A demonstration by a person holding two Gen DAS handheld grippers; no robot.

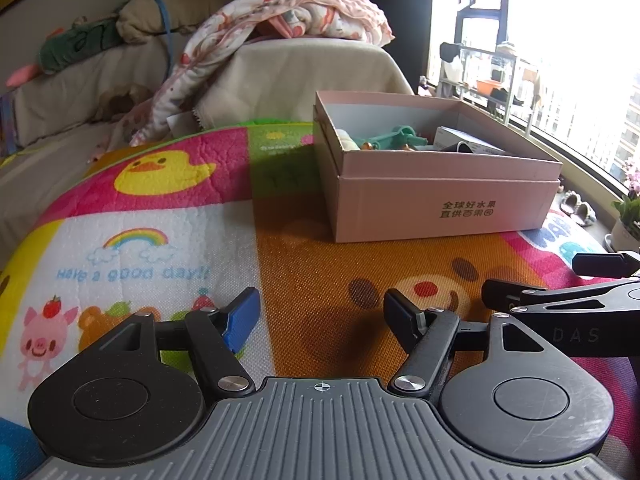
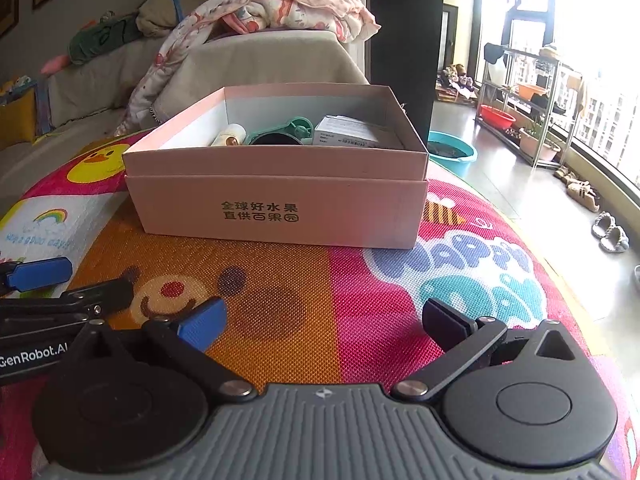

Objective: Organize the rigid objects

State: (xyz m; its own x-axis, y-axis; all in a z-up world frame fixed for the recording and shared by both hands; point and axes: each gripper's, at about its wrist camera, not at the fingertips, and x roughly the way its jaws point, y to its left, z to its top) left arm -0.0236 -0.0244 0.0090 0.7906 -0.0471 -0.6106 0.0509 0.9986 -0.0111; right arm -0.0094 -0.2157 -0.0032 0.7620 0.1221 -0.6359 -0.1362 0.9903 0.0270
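**Pink box, filled; both tools idle**

Item 1. Pink cardboard box (image 2: 276, 204), lid off and apparently nested beneath as a base. Sits on the play mat (image 2: 360, 300) at 12 o'clock from the right tool and about 1 o'clock from the left. Open top allows drop-in loading.

Item 2. Contents, all inside the box: cream bottle (image 2: 229, 135) lying toward the left wall; teal plastic toy (image 2: 298, 126) at centre; dark round object (image 2: 276, 139) in front of it, identity unclear; white carton (image 2: 346, 132) toward the right wall. Laid side by side, probably to fit below the rim.

Item 3. Left tool (image 1: 320, 318): jaws spread, nothing between them, low over the mat.

Item 4. Right tool (image 2: 324, 326): jaws spread wide, empty, facing the box.

Remark. No loose rigid objects show on the mat; sorting appears near complete.
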